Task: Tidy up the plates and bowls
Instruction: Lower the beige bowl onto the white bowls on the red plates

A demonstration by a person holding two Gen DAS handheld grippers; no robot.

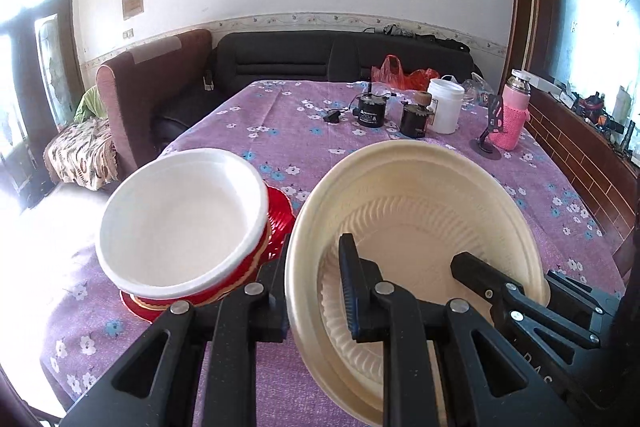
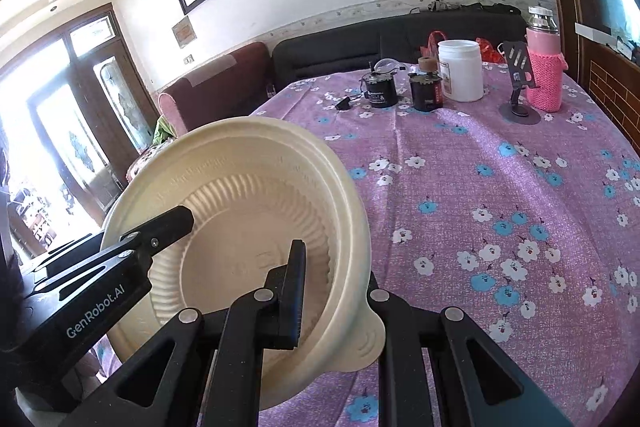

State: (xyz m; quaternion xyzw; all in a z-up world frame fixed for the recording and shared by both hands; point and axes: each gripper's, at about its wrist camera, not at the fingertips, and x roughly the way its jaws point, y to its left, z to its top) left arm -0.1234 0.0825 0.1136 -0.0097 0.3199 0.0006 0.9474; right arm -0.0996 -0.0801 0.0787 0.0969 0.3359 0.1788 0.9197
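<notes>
Your left hand-held gripper (image 1: 316, 283) is matte black plastic, its angular linkage arms cut with triangular openings and pinned by round silver rivets. One finger (image 1: 350, 283) carries a ribbed, bluish-black pad. Your right hand-held gripper (image 2: 336, 291) is built the same way, with silver rivets at each joint and a ridged black pad. White "GenRobot.AI" lettering (image 2: 96, 313) runs along the body of the left one, with small silver screws nearby.

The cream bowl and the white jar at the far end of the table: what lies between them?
In the right wrist view, only bare flowered tablecloth separates the cream bowl from the white jar; two small black motors stand left of the jar.
</notes>
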